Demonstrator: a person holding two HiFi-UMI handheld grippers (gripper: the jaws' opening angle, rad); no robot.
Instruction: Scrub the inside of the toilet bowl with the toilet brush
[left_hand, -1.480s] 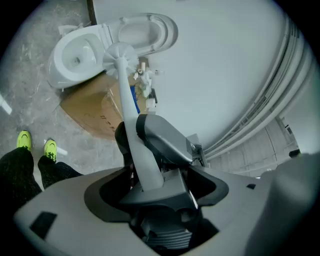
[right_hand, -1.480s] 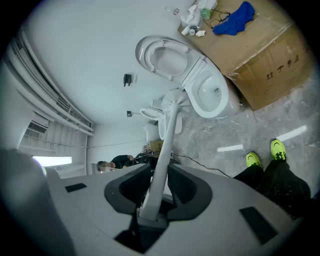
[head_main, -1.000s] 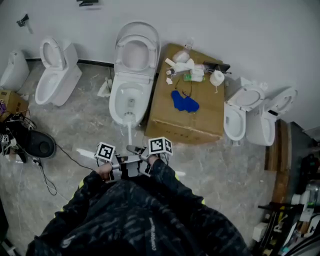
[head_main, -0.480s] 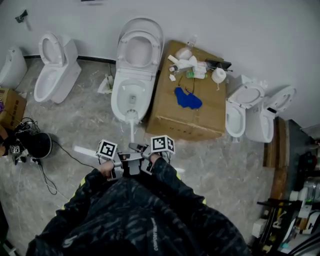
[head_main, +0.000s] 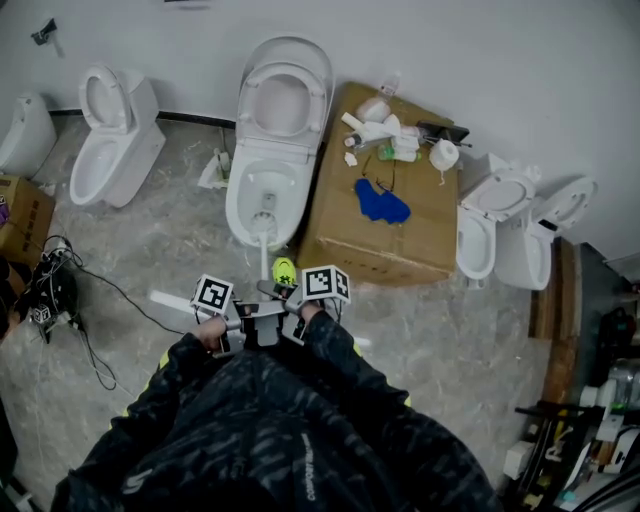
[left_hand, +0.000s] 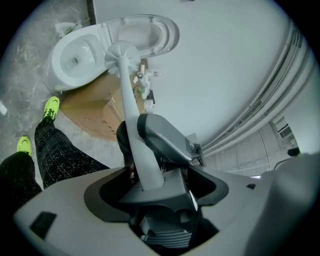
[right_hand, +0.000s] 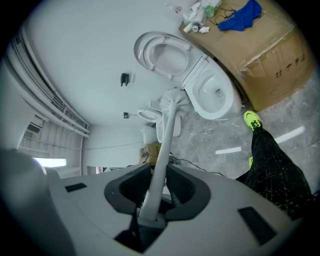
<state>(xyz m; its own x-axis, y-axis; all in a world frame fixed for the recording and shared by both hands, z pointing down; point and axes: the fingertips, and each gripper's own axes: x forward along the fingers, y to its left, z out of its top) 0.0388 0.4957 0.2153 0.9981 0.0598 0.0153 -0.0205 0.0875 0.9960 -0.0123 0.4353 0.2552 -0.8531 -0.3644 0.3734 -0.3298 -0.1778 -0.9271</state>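
A white toilet (head_main: 262, 205) stands in the middle of the head view with its lid and seat raised against the wall. The white toilet brush (head_main: 262, 255) points from my hands toward the bowl's front rim, its bristle head just at the near edge. Both grippers meet on the handle's near end: my left gripper (head_main: 238, 318) and my right gripper (head_main: 290, 315) are each shut on it. In the left gripper view the brush head (left_hand: 122, 54) hangs beside the bowl (left_hand: 75, 57). In the right gripper view the handle (right_hand: 164, 160) rises from the jaws toward the bowl (right_hand: 215, 95).
A large cardboard box (head_main: 380, 245) stands right of the toilet, with a blue cloth (head_main: 380, 203) and bottles on top. More toilets stand at left (head_main: 110, 140) and right (head_main: 480, 235). Cables (head_main: 60, 285) lie on the floor at left. A yellow-green shoe (head_main: 284, 271) is under the bowl's front.
The person has stepped a little toward the toilet: a yellow-green shoe now shows in front of the bowl. Both grippers keep their hold on the brush handle.
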